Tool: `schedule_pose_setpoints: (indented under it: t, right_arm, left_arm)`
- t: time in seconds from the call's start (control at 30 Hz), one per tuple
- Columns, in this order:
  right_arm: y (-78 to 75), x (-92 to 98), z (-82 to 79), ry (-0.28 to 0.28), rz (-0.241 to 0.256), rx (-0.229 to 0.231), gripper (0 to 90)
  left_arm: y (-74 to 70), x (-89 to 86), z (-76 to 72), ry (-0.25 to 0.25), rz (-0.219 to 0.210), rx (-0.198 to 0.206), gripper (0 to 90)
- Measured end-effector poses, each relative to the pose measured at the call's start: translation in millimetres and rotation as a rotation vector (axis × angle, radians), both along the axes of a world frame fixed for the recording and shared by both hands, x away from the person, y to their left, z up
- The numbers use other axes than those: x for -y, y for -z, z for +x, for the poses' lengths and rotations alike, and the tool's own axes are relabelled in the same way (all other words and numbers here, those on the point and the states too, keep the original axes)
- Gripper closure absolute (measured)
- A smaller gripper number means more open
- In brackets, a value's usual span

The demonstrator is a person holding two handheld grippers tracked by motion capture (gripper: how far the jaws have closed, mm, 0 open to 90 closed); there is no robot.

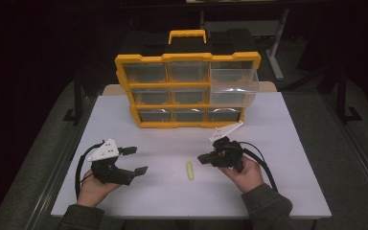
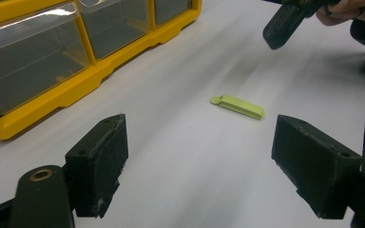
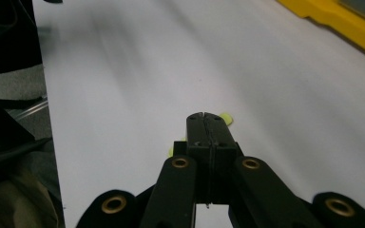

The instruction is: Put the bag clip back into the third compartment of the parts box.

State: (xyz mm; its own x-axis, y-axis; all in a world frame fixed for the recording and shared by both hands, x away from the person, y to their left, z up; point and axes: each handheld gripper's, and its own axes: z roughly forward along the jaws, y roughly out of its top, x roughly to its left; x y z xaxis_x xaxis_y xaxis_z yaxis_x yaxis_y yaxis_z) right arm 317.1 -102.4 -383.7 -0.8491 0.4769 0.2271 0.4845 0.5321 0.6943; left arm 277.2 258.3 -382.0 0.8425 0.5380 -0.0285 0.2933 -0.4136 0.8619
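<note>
Roughly at the start, by the look of it. Small yellow-green clip [image 1: 189, 170] lying flat on the white table [image 1: 287, 191], between the two grippers, untouched. Nothing picked up yet. Probably headed for the pulled-out drawer [image 1: 233, 86] at the organiser's right, top rows, but only a guess. Left to do, going by that: grasp, lift, carry, drop in, maybe shut the drawer.

Left gripper [image 1: 133, 159]: jaws spread wide, nothing between them, resting low near table's front-left. Seen along its own jaws, clip [image 2: 238, 106] sits ahead and apart, approx. centred between the pads [image 2: 102, 164].

Right gripper [image 1: 203, 158]: jaws pressed together, empty, tip pointing toward the clip from the right, near it but not touching in the high view. In right gripper view, closed tip [image 3: 207, 124] covers part of the clip [image 3: 226, 118]; contact not determinable there.

Materials & shapes:
- Clip: thin, elongated, smooth plastic, rounded tab at one end, matte pale green.
- Table: flat matte white top, no clutter.
- Organiser [image 1: 188, 59]: yellow hard-plastic frame w/ carry handle on top, black back, upright at table's far side. Three rows of three clear drawers, see-through, look empty.
- Jaw pads: black blocks, squared, slightly scuffed edges; brass-coloured pivots on the linkage.
- Grey three-cornered plates on top of both grippers, black cables trailing back.

Clip small and flat against the surface, so likely needs a low, narrow pinch.
</note>
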Motion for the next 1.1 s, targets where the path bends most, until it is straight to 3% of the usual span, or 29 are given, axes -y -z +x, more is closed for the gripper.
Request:
schedule_pose_setpoints:
  t: [0.4, 0.73, 0.8, 0.83, 1.1]
  right_arm:
    - [21.1, -21.5, -2.4, -0.010, -0.020, -0.039, 88.6]
    - [35.5, -50.2, -8.2, -0.063, -0.065, -0.054, 88.6]
    - [38.0, -54.9, -10.1, -0.067, -0.075, -0.048, 88.6]
    - [39.8, -56.2, -9.7, -0.083, -0.100, -0.024, 88.6]
    - [46.5, -61.0, -10.1, -0.091, -0.128, -0.020, 88.6]
  left_arm:
    - [0.8, 2.1, -0.6, 0.004, 0.011, 0.003, 19.3]
    - [0.5, 0.6, 0.0, 0.010, 0.014, 0.005, 19.3]
    - [0.9, 0.9, 0.3, 0.012, 0.013, 0.002, 19.2]
    - [1.0, 1.2, 0.2, 0.011, 0.016, 0.001, 19.3]
    - [2.5, 3.1, 0.5, 0.014, 0.015, -0.005, 19.1]
